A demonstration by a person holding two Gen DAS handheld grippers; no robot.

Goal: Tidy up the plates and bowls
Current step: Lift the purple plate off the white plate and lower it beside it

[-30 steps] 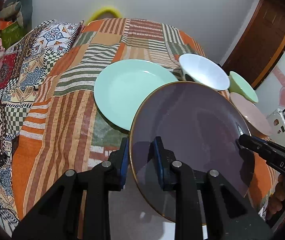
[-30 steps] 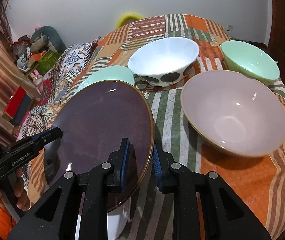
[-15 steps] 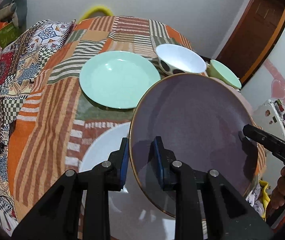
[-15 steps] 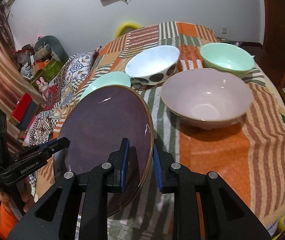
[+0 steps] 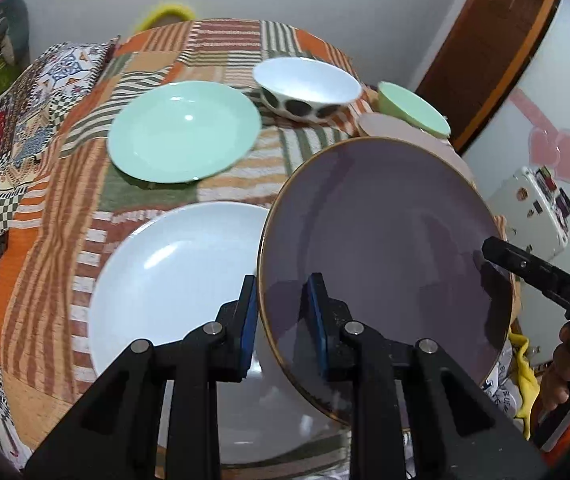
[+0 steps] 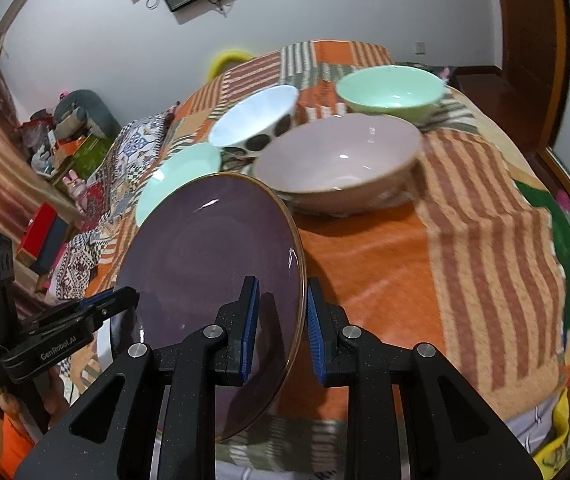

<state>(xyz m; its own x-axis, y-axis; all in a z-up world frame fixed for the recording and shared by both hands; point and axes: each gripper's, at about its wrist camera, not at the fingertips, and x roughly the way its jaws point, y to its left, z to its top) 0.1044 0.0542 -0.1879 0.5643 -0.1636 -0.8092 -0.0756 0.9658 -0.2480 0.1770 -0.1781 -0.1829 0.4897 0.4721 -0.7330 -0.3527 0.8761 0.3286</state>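
A purple plate (image 5: 385,264) with a gold rim hangs tilted above the near side of the table. My left gripper (image 5: 281,292) is shut on its left rim. My right gripper (image 6: 281,292) is shut on the opposite rim of the purple plate (image 6: 213,272). Under it, a white plate (image 5: 173,280) lies flat on the cloth. Behind that lies a mint plate (image 5: 183,132). A white bowl with dark dots (image 6: 253,120), a pink bowl (image 6: 337,160) and a mint bowl (image 6: 391,88) stand at the back right.
A striped patchwork cloth covers the round table (image 6: 465,240). A patterned bedspread (image 5: 1,128) lies to the left, with a wooden door (image 5: 485,52) and a white appliance (image 5: 533,212) on the right. A person's hand (image 5: 565,360) holds the right gripper.
Both grippers have carried the purple plate back toward the table's near edge. The white plate has come into view beneath it, and the bowls now look farther away.
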